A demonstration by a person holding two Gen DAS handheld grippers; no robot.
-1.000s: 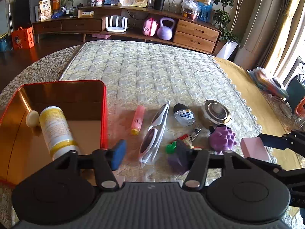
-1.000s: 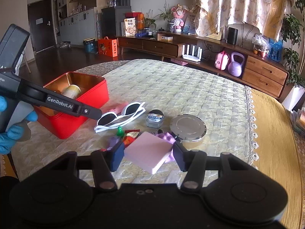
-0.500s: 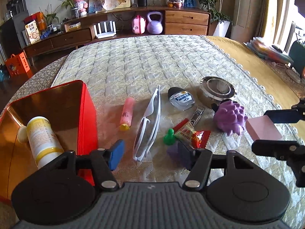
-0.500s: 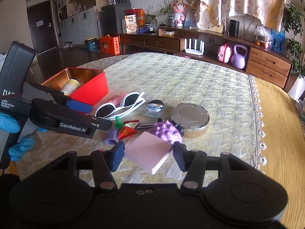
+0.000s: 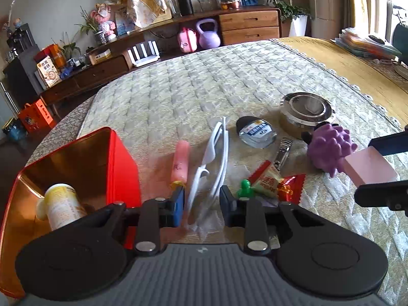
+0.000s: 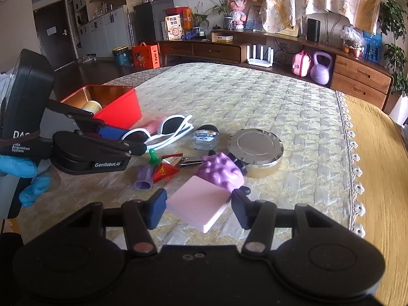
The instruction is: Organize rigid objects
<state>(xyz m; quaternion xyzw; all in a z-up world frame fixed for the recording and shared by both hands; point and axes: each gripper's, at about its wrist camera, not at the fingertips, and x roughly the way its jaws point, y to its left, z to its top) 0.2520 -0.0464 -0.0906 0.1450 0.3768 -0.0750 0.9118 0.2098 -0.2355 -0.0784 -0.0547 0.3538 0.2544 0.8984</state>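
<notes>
Your left gripper (image 5: 201,209) closing around the white sunglasses (image 5: 214,158), pads seemingly not pressing yet, beside the red tin (image 5: 122,158), your right gripper (image 6: 199,210) clamped on the pink block (image 6: 197,201), held above the quilted table (image 6: 255,107).

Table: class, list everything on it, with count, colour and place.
tin: 1, red, left
bottle: 1, white-yellow, in tin
tube: 1, pink, beside tin
sunglasses: 1, white, centre
pawn: 1, green, right of sunglasses
packets: 2, red, by pawn
clipper: 1, silver, behind packets
case: 1, black-clear, behind clipper
box: 1, silver, far right
toy: 1, purple, by box
hex tube: 1, purple, near packets
block: 1, pink, in right gripper
left gripper: 1, black, closing around sunglasses
right gripper: 1, black, gripping block
glove: 1, blue, holding left gripper
</notes>
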